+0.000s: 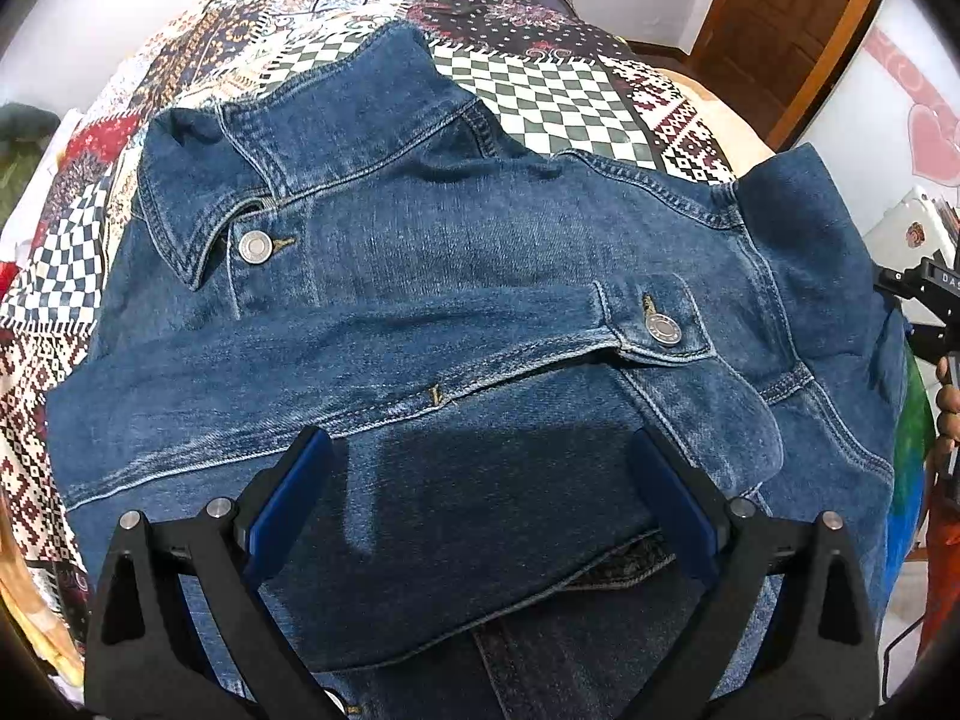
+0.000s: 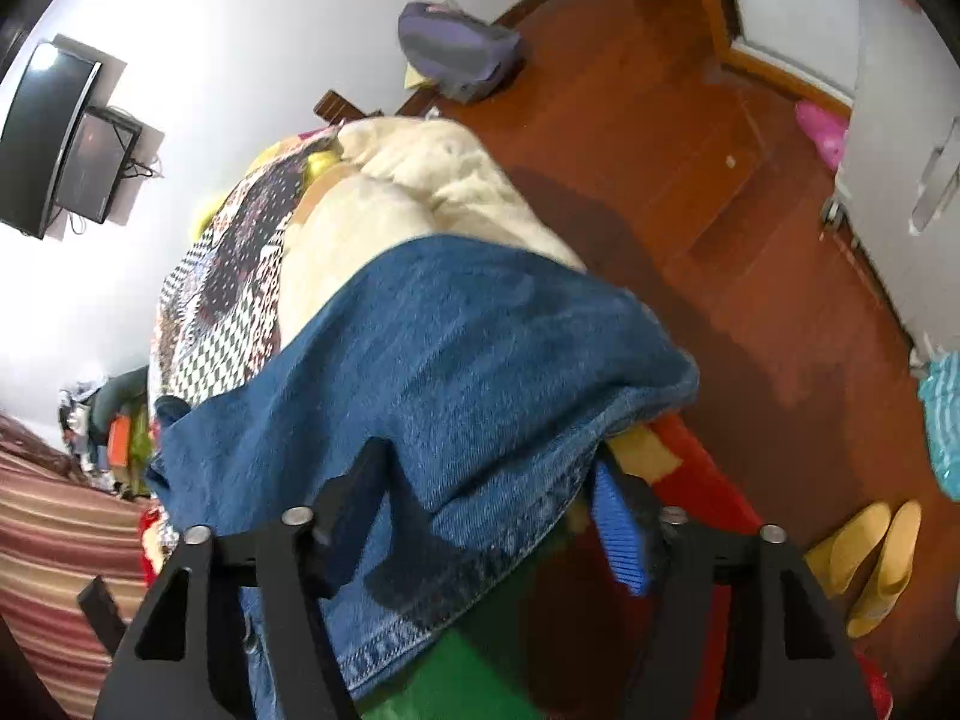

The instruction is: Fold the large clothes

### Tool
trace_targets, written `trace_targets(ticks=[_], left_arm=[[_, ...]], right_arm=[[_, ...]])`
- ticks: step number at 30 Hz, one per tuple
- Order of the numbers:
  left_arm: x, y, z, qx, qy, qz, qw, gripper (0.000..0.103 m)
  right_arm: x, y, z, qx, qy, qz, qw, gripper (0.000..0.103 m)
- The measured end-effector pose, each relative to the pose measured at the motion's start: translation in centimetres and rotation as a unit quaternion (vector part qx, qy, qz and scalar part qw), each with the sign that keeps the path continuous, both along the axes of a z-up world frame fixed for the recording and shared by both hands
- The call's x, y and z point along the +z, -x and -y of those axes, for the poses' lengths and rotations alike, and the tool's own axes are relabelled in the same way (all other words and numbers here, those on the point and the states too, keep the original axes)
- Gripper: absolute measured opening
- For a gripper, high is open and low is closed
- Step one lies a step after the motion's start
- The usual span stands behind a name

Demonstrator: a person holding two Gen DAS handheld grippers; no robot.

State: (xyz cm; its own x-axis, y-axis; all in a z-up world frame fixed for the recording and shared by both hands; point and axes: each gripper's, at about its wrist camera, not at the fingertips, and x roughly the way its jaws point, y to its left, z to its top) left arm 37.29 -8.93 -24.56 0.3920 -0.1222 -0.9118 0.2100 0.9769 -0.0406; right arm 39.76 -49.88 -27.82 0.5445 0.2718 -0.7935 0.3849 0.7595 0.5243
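A denim jacket (image 1: 456, 276) lies front-up on a patchwork bedspread (image 1: 540, 90), one sleeve (image 1: 336, 354) already folded across. The left gripper (image 1: 480, 456) hovers spread wide, empty. The right gripper (image 2: 486, 480) straddles the jacket's hem, half-spread; grip unclear. Further folding remains.

Counts: 1 denim jacket (image 1: 456, 276), 2 metal snap buttons on it (image 1: 255, 246) (image 1: 662, 330). 1 patchwork bedspread (image 1: 540, 90). 2 screens (image 2: 48, 138) upper left, 1 backpack (image 2: 456, 48), 2 yellow slippers (image 2: 870, 558) lower right.
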Motion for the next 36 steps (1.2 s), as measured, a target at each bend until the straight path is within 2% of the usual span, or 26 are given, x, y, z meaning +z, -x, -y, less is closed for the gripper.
trace_targets(ticks=[1,2,3,5,9,15,19,22,24,27,32,36], left_arm=[[0.2,0.1,0.0,-0.001,-0.002,0.003,1.0000,0.100],[0.3,0.1,-0.1,-0.003,-0.004,0.005,1.0000,0.100],[0.6,0.3,-0.1,-0.004,-0.005,0.010,0.9999,0.100],[1.0,0.5,-0.2,-0.006,-0.004,0.015,0.9999,0.100],[2.3,1.3,-0.8,-0.006,0.001,0.033,0.9994,0.100],[4.7,2.5,-2.7,0.008,0.019,0.063,0.9978,0.100],[6.4,3.4,-4.7,0.024,0.031,0.087,0.9955,0.100],[7.6,4.1,-6.5,0.039,0.038,0.104,0.9931,0.100],[8.1,4.7,-7.7,0.049,0.042,0.113,0.9915,0.100],[8.7,5.7,-9.6,0.065,0.050,0.121,0.9893,0.100],[8.9,7.2,-12.8,0.089,0.051,0.124,0.9869,0.100],[8.7,8.2,-14.6,0.107,0.052,0.121,0.9856,0.100]], right_arm=[[0.4,0.1,-0.2,-0.001,0.010,0.008,1.000,0.047],[0.9,0.2,-0.2,0.000,0.018,0.016,1.000,0.034],[1.4,0.4,-0.4,0.000,0.023,0.025,0.999,0.026],[3.1,0.7,-1.0,0.003,0.042,0.043,0.998,0.019],[7.1,1.1,-2.8,0.016,0.075,0.090,0.993,0.015],[13.6,1.5,-6.6,0.057,0.073,0.164,0.982,0.011],[18.1,1.2,-11.6,0.106,0.071,0.216,0.968,0.010],[19.8,0.6,-15.9,0.145,0.067,0.234,0.959,0.010],[20.1,-0.2,-19.5,0.175,0.062,0.235,0.954,0.010],[18.9,-1.5,-24.0,0.211,0.047,0.217,0.952,0.010],[13.5,-2.4,-31.8,0.275,0.032,0.153,0.949,0.010],[9.2,-1.1,-35.6,0.324,0.037,0.099,0.940,0.010]])
